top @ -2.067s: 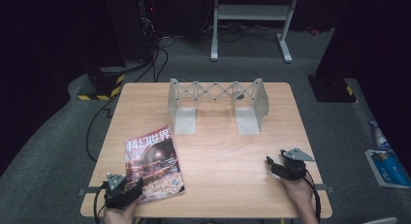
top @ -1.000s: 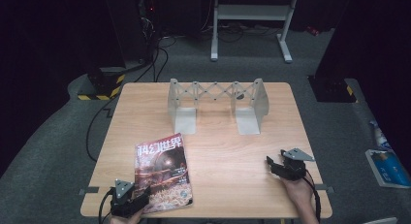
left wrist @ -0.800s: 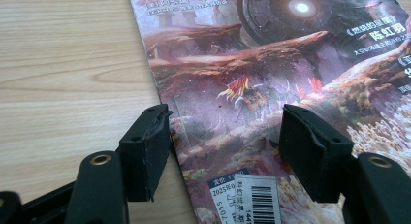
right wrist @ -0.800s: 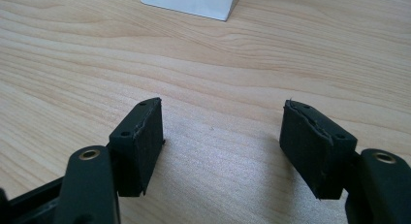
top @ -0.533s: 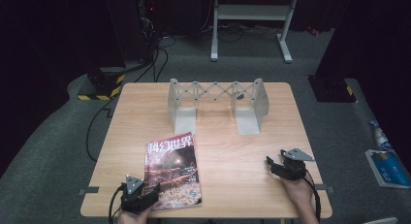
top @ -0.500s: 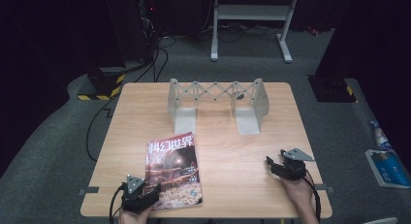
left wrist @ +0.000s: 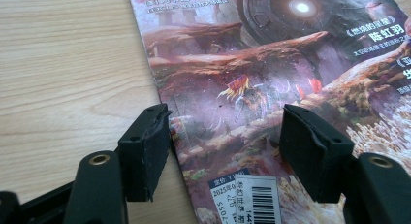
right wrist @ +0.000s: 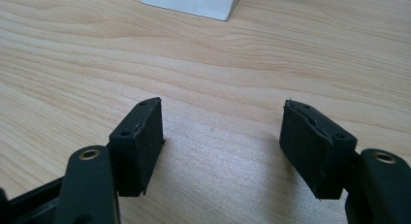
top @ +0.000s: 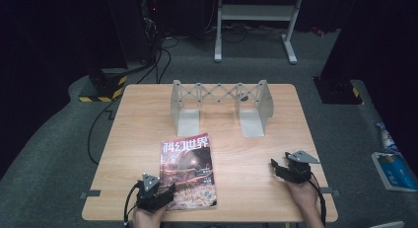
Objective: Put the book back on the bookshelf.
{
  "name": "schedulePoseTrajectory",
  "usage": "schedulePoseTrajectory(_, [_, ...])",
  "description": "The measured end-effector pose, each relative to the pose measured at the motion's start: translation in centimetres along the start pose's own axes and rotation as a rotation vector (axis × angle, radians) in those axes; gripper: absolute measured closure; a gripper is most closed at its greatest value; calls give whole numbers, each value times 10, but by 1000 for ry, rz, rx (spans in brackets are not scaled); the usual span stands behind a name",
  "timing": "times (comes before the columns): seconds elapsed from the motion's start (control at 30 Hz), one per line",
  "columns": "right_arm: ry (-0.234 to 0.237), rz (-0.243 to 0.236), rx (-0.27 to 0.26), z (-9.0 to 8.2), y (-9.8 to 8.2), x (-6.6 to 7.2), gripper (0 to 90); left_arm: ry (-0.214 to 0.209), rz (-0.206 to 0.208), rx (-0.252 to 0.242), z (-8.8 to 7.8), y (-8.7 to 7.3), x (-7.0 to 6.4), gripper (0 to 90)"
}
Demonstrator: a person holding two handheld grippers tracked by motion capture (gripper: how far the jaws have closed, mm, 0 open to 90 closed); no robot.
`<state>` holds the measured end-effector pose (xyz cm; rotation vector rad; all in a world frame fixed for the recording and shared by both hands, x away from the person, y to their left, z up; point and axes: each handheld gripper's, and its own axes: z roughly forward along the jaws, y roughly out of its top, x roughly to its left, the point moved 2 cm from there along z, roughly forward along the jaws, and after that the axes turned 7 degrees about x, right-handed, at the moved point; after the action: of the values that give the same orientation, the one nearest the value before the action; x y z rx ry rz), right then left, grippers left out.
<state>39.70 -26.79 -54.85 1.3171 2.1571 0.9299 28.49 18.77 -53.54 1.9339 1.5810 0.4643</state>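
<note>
A magazine (top: 187, 169) with a dark red cover lies flat on the wooden table (top: 143, 124), near the front edge and left of centre. My left gripper (top: 168, 189) sits at its near left corner and is open. In the left gripper view the magazine (left wrist: 271, 78) passes under and between the jaws of the left gripper (left wrist: 225, 132), its left edge beside the left pad and a barcode label close to me. My right gripper (top: 275, 166) rests at the front right, open. The right gripper (right wrist: 223, 122) has only bare wood between its jaws.
A grey metal folding rack (top: 219, 97) with two upright ends stands at the back middle of the table; one foot plate (right wrist: 194, 3) lies ahead of the right gripper. On the floor are a bottle and a blue packet (top: 392, 161) at right and cables (top: 98, 134) at left.
The magazine and my left gripper have slid to the right along the front edge, the magazine turning slightly. The right gripper has kept still.
</note>
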Motion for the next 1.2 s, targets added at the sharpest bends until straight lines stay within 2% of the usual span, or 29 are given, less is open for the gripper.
schedulePoseTrajectory(0.13, [7, -13, -2, 0, 1, 0, 343, -5, -6, 0, 3, 3, -5, 342])
schedulePoseTrajectory(0.23, [5, -15, -4, 0, 1, 0, 343, -16, 5, 10, 6, 6, -11, 336])
schedulePoseTrajectory(0.27, [6, -12, -2, 0, 1, 0, 342, -18, 17, 15, 7, 7, -12, 333])
schedulePoseTrajectory(0.43, [-5, 13, 10, 1, 2, 1, 348, -35, 18, 15, 11, 12, -21, 330])
schedulePoseTrajectory(0.47, [-5, 12, 16, 0, 3, 1, 348, -32, 32, 17, 12, 13, -23, 330])
schedulePoseTrajectory(0.6, [1, 13, 38, -2, 3, 2, 348, -51, 35, 24, 16, 17, -30, 330])
schedulePoseTrajectory(0.73, [6, 2, 48, -2, 4, 1, 348, -61, 68, 29, 19, 20, -38, 322])
schedulePoseTrajectory(1.2, [18, -6, 49, -2, 5, 1, 343, -106, 130, 40, 30, 30, -61, 293])
